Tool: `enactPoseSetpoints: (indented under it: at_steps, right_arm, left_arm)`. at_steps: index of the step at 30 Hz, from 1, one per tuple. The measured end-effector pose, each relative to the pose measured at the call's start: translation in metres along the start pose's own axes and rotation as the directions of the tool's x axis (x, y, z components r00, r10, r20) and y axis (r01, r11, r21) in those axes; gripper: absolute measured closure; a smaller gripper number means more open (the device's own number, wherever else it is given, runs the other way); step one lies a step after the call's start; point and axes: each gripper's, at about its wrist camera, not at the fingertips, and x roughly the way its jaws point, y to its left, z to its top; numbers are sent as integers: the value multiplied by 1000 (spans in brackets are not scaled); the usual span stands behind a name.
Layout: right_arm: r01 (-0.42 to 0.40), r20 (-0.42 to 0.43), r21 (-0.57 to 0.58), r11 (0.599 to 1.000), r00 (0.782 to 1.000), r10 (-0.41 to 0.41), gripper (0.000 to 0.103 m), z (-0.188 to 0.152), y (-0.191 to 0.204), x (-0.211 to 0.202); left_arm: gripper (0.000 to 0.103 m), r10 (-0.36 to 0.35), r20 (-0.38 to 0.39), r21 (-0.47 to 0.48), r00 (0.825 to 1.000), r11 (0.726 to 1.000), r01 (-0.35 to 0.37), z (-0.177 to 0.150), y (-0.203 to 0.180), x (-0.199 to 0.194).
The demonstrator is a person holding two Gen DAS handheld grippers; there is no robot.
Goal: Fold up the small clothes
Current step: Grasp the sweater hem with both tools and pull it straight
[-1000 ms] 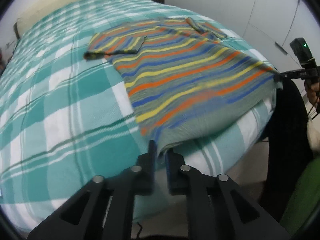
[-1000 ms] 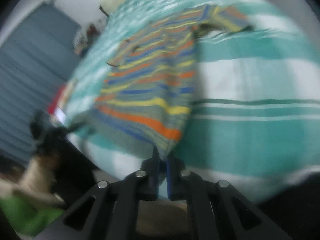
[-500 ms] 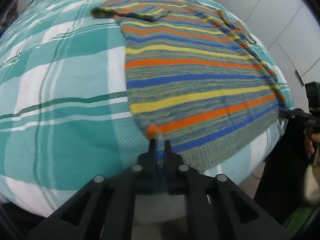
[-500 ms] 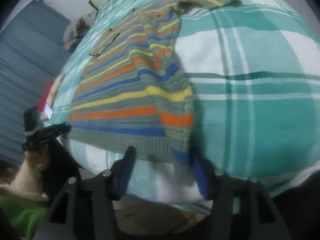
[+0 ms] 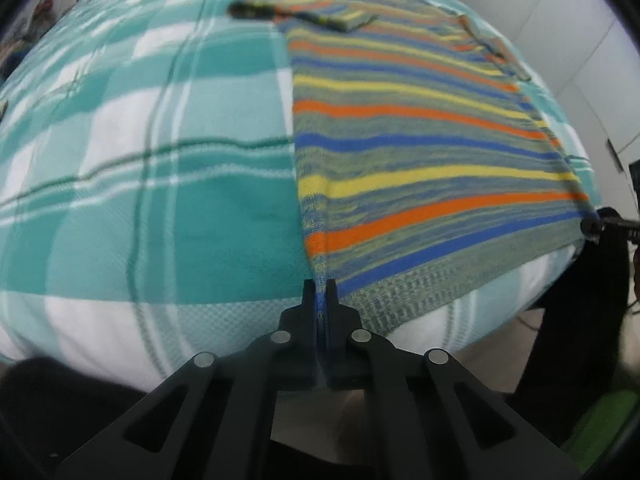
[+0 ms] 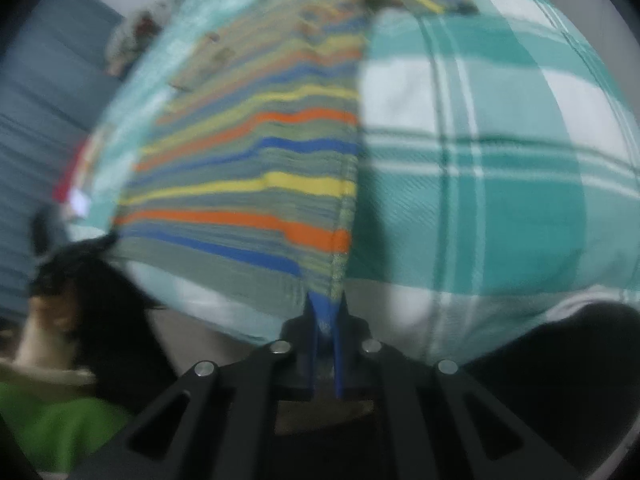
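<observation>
A small knitted sweater [image 5: 420,140] with orange, yellow and blue stripes lies spread flat on the teal and white checked bed cover [image 5: 160,160], its hem at the near bed edge. My left gripper [image 5: 320,288] is shut on the hem's left corner, with blue knit pinched between its pads. At the far right of that view my right gripper [image 5: 592,226] holds the other hem corner. In the blurred right wrist view, my right gripper [image 6: 326,300] is shut on the sweater [image 6: 260,184] at its right hem corner. One sleeve [image 5: 304,12] lies folded across near the top.
White cupboard doors [image 5: 580,20] stand beyond the bed on the right. The person's dark trousers [image 5: 580,320] and green top [image 6: 48,420] are close to the bed edge. A blue-grey slatted wall [image 6: 32,100] lies to the left in the right wrist view.
My left gripper closed onto the left hem corner and sank toward the bed edge. My right gripper opened, then shut again on the right hem corner. The hem now lies stretched between them.
</observation>
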Motion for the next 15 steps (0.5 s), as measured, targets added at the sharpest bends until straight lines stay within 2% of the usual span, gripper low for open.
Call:
enactPoseSetpoints:
  at_steps: [3,7,10,11,12,13,14,15]
  right_arm:
    - [29,-38,33,999,999,-28,98,-3,-7,28]
    - [45,-21,59,997,999,-44,98,-1,-7,38]
    - [56,-3,62,996,998,-56,97,-3,-5,39]
    - [57,3,64,996,998,-57,97,-5,-4,41]
    - [53,6,64,997,999,-53,90,-7,-4,40]
    - [50,-4,70,996,999,-50,81,-9,-3,39]
    - [50,-12,73,996,999,-49,76,-14,-4,35]
    - [49,-17,72,996,999,-48,59,-17,-6,31]
  left_arm:
    - [103,20,17,6,1000,1000,-20,0,-4,1]
    - [102,41,31,23,999,999,-42,-1,-7,5]
    - [96,98,42,53,994,994,-100,-2,-17,1]
    - [91,104,44,65,994,992,-107,-3,-18,-3]
    - [86,114,37,78,993,990,-116,-4,-17,-9]
    - [75,132,33,88,991,987,-134,-6,-15,-16]
    - [72,170,44,102,985,980,-173,-3,-14,-30]
    - [72,190,64,112,980,974,-197,0,-13,-41]
